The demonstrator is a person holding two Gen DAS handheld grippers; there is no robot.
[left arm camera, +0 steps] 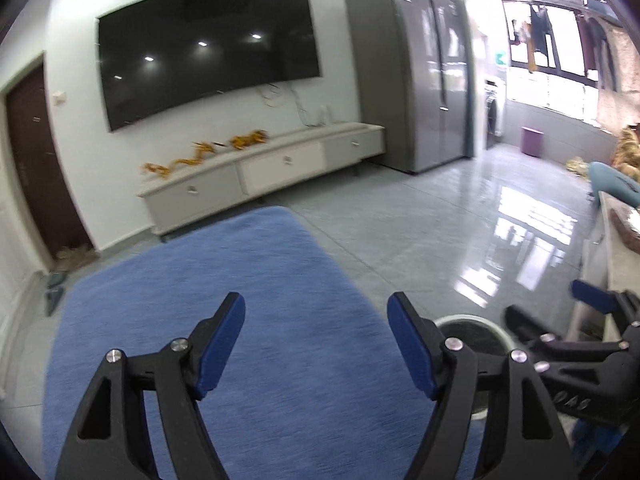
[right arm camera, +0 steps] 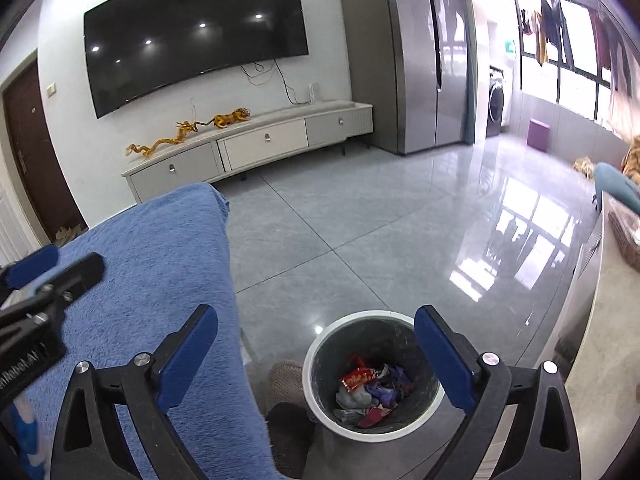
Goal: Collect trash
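Observation:
A round trash bin [right arm camera: 316, 396] with a white rim stands on the grey tiled floor, below and between my right gripper's fingers. It holds several crumpled wrappers [right arm camera: 370, 390], red, purple and grey. My right gripper [right arm camera: 316, 354] is open and empty above the bin. My left gripper [left arm camera: 316, 346] is open and empty over a blue towel-covered surface [left arm camera: 240, 280]. The bin's rim [left arm camera: 472, 318] shows just right of the left gripper. The right gripper [left arm camera: 560, 320] shows at the right edge of the left wrist view, and the left gripper [right arm camera: 48, 276] at the left edge of the right wrist view.
The blue surface [right arm camera: 160, 280] ends beside the bin. A slipper [right arm camera: 288, 420] lies on the floor between them. A pale counter [right arm camera: 600, 340] runs along the right. A TV [right arm camera: 192, 32], low cabinet [right arm camera: 256, 144] and fridge [right arm camera: 412, 56] stand at the far wall.

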